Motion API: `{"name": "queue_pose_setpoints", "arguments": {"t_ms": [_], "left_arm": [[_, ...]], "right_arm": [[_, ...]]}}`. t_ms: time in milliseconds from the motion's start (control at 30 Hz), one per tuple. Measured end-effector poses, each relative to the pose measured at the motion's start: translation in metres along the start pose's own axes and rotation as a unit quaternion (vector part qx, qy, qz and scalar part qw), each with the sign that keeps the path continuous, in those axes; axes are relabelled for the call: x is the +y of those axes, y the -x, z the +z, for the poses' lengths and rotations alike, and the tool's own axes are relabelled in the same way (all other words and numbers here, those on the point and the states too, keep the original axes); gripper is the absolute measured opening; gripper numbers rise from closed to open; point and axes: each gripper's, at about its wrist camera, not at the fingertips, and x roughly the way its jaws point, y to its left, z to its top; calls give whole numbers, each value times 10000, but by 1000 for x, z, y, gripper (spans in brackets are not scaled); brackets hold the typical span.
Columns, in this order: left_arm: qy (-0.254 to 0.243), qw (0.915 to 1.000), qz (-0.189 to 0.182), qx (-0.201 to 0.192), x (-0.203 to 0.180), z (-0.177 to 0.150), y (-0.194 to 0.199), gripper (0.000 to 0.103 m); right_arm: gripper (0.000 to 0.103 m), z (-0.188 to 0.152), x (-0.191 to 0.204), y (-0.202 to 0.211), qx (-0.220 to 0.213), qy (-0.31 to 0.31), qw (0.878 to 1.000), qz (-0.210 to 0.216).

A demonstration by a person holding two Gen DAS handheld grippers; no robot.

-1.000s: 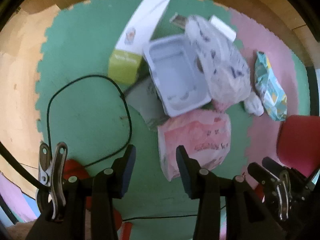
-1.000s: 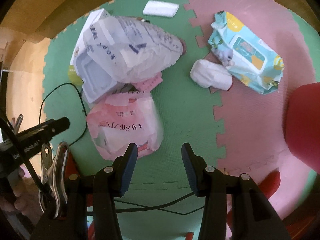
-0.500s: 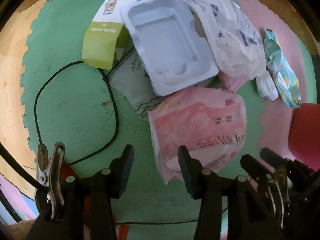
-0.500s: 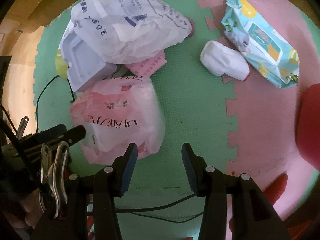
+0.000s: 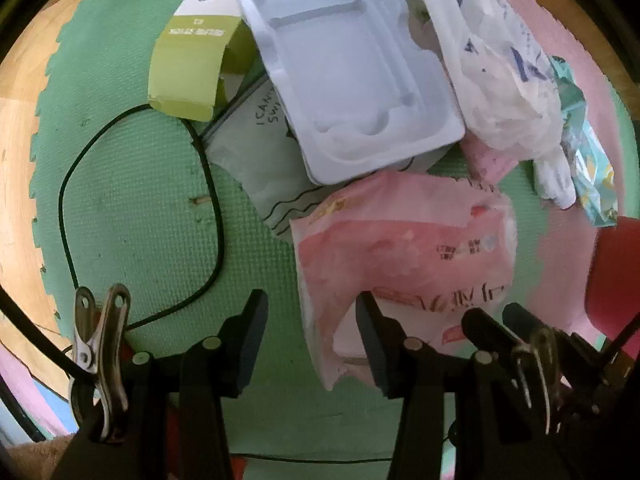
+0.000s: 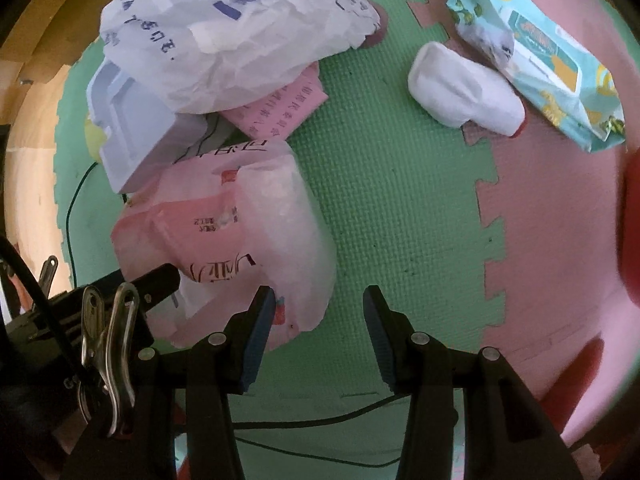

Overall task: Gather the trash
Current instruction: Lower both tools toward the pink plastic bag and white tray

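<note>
A pink plastic bag [image 5: 404, 256] lies on the green foam mat; it also shows in the right wrist view [image 6: 236, 240]. My left gripper [image 5: 312, 320] is open, with the bag's near edge between its fingers. My right gripper [image 6: 318, 312] is open and empty, just right of the bag. Behind the bag lie a white plastic tray [image 5: 348, 68], a white printed bag [image 6: 224, 32], a green and white carton [image 5: 192, 60], a pink paper slip [image 6: 276, 108], a white wad [image 6: 464, 92] and a teal wipes pack [image 6: 540, 48].
A black cable [image 5: 140, 208] loops on the green mat at the left. A red object [image 5: 616, 276] stands at the right on the pink mat [image 6: 552, 220]. Wooden floor [image 5: 16, 140] borders the mat at the left.
Both grippers have moved forward and down toward the trash pile. The pink bag now reaches between my left fingers and sits beside my right ones.
</note>
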Motion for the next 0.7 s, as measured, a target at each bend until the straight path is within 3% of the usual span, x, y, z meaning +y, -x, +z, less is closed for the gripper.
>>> {"name": "queue_pose_setpoints", "arguments": {"t_ms": [700], "left_arm": [[153,9999,32,57,0,-5,-36,48]], "right_arm": [[47,3,-27,-42,163,-451,9983,342]]}}
